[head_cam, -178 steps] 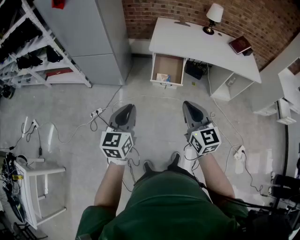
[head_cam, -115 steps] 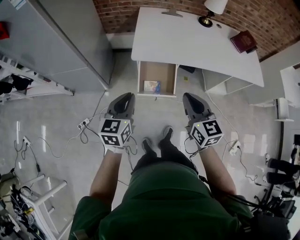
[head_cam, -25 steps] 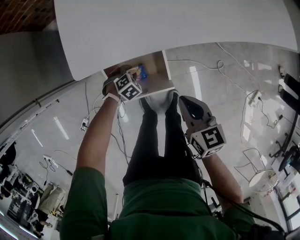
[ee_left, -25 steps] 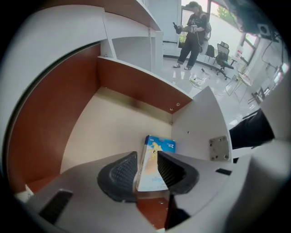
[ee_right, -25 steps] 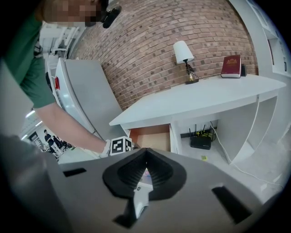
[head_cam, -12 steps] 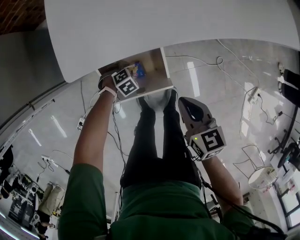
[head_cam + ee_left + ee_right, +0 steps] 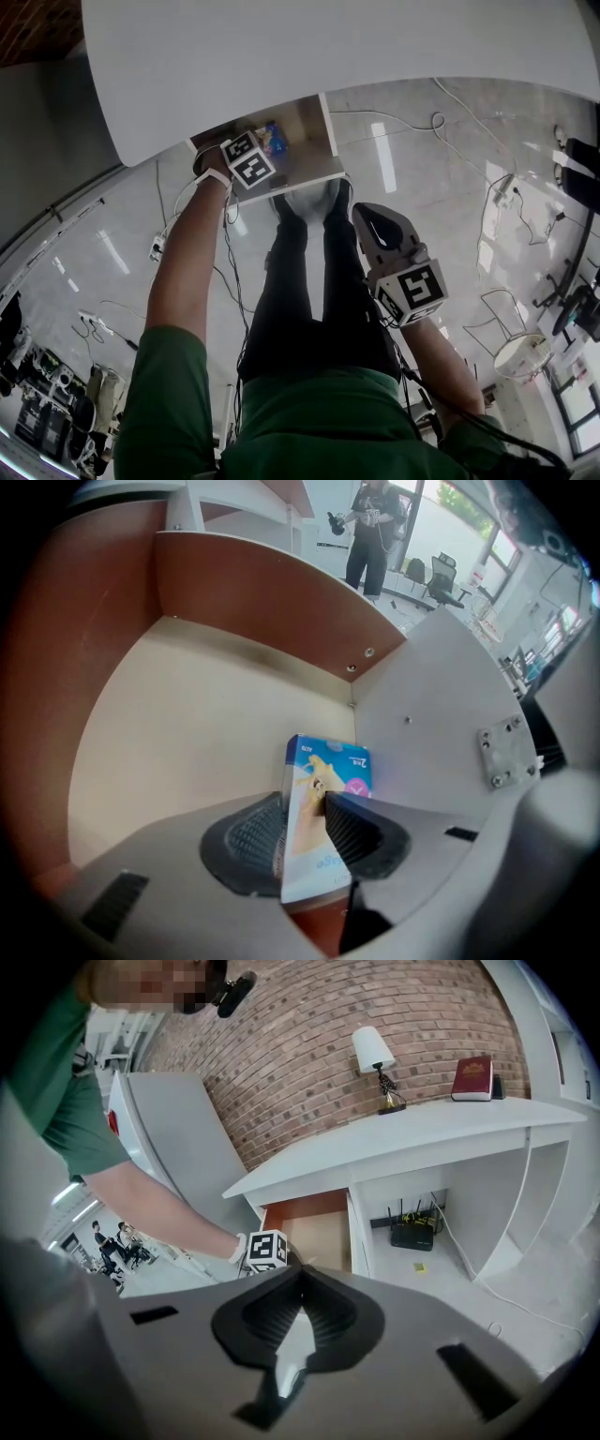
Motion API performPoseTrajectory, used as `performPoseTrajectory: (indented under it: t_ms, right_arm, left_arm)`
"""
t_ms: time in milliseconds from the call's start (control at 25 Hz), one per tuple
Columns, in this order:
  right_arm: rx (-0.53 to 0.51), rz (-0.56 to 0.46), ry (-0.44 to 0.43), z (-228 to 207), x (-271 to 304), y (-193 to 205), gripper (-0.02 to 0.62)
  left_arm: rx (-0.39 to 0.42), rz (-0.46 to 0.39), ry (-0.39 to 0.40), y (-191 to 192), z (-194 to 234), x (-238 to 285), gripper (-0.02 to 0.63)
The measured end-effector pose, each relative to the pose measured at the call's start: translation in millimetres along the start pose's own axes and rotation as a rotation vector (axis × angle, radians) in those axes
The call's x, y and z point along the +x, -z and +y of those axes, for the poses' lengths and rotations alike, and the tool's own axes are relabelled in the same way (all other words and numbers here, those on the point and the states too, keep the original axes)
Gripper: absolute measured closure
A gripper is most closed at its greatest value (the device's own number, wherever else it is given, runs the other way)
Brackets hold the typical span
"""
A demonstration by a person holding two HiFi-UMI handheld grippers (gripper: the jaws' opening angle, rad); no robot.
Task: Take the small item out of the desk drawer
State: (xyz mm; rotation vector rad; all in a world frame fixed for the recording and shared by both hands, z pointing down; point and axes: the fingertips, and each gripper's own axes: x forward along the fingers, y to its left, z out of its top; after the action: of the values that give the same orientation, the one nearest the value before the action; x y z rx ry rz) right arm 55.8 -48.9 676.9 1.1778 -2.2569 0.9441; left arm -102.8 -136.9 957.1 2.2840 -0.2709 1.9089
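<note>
The open wooden drawer [image 7: 323,131] sticks out from under the white desk [image 7: 328,56]. My left gripper [image 7: 258,148] reaches down into it. In the left gripper view the left gripper [image 7: 314,829] is shut on a small blue and white box [image 7: 323,803], which stands upright on edge between the ribbed pads near the drawer's right wall [image 7: 441,733]. The same box [image 7: 275,139] shows just beyond the marker cube in the head view. My right gripper [image 7: 375,230] hangs outside the drawer over the floor, shut and holding nothing. From the right gripper view the drawer [image 7: 319,1227] shows ahead of the closed right gripper [image 7: 300,1279].
The person's legs and shoes [image 7: 309,202] stand at the drawer front. Cables [image 7: 441,122] trail over the glossy floor. On the desk stand a lamp [image 7: 375,1054] and a red book [image 7: 472,1077]; a router [image 7: 411,1232] sits under it. A grey cabinet [image 7: 178,1138] stands to the left.
The person has walked up to the desk and the left gripper has gone down into the drawer at the box. In the last second the right gripper dropped a little.
</note>
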Motion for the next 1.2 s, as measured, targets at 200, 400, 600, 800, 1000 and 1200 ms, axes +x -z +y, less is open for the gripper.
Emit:
performPoseTrajectory:
  t_ms: [200,400,600,800,1000,1200]
  right_arm:
    - [-0.024,0.000,0.001,-2.3,-0.8,0.8,0.592]
    - [-0.029,-0.009,-0.009,2.3,-4.5,0.4,0.592]
    - [-0.028,-0.009,-0.020,9.1,-6.8,1.1,0.592]
    - [-0.025,-0.006,-0.030,12.3,-9.4,5.8,0.592]
    - [-0.030,-0.005,-0.037,15.3,-7.9,3.0,0.592]
    - [-0.045,-0.014,-0.050,17.5,-9.1,-1.1,0.592]
  left_arm:
    - [-0.025,-0.023,-0.020,-2.7,3.3,-5.4,0.514]
    - [-0.045,-0.049,-0.021,-6.1,2.2,-12.8,0.548]
    - [-0.025,-0.055,-0.045,-6.5,-0.4,-18.5,0.561]
    - [-0.006,-0.055,-0.079,-6.1,-4.4,-22.8,0.566]
    - [-0.006,-0.075,-0.095,-7.2,-8.3,-27.9,0.572]
    - [-0.038,-0.097,-0.113,-8.6,-7.5,-38.1,0.577]
